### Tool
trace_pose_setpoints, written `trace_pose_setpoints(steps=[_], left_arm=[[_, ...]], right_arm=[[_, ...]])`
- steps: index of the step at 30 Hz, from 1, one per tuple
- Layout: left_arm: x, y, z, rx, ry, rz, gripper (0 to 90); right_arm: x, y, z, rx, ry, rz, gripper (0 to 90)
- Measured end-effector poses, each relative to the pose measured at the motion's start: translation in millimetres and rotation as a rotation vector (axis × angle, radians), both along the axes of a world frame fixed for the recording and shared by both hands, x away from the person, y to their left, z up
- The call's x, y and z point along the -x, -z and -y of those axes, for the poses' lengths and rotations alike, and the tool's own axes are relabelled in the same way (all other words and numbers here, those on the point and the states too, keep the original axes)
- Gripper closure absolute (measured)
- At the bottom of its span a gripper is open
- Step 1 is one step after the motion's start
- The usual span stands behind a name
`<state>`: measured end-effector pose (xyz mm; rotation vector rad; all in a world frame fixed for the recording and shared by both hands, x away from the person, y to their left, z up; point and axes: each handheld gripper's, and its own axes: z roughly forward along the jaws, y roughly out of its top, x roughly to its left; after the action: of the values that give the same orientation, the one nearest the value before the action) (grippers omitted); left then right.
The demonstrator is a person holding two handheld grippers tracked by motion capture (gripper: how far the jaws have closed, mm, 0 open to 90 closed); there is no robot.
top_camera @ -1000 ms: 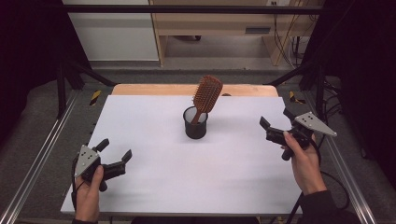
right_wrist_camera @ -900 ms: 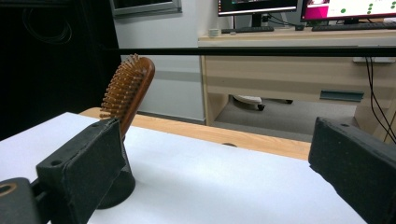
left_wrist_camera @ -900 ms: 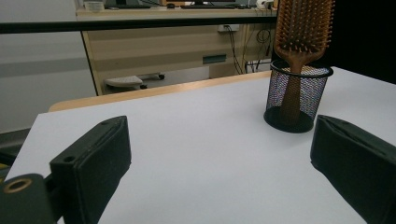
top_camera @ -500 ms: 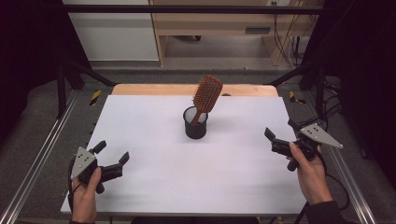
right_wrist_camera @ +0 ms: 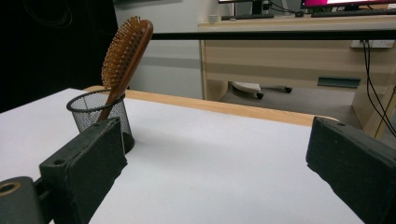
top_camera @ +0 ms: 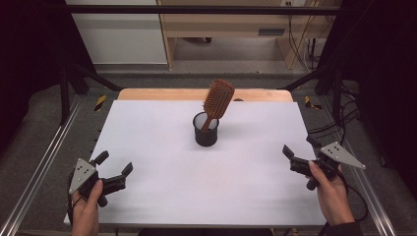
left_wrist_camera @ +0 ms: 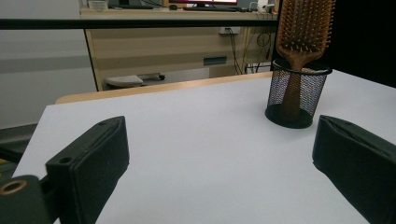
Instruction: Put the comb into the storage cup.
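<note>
Both hand-held grippers, the left (top_camera: pixel 114 173) and the right (top_camera: pixel 298 153), have drawn back to the near corners of the white worktop (top_camera: pixel 162 137), jaws apart and empty, leaving the brown wooden paddle hairbrush (top_camera: pixel 217 101) leaning handle-down in the black mesh cup (top_camera: pixel 205 130) at centre, which suggests the placing is finished.

Worktop (top_camera: pixel 162 147): white surface, pale wood strip along far edge. One black mesh cup (top_camera: pixel 206 130) stands upright near centre, toward far side, a wooden hairbrush (top_camera: pixel 217 101) leaning inside.
</note>
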<state>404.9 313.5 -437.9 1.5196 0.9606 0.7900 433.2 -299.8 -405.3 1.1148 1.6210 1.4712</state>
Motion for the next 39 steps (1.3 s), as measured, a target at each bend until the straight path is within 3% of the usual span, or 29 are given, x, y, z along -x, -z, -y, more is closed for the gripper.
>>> trace_pose_setpoints(steps=[15, 39], left_arm=[[2.3, 2.3, -1.3, 0.007, 0.008, 0.007, 4.2], [1.8, 3.5, 0.1, 0.035, 0.040, 0.007, 3.5]], right_arm=[[8.9, 18.0, -5.7, 0.051, -0.046, -0.004, 4.8], [15.7, 45.3, -18.7, 0.048, -0.093, -0.036, 4.8]])
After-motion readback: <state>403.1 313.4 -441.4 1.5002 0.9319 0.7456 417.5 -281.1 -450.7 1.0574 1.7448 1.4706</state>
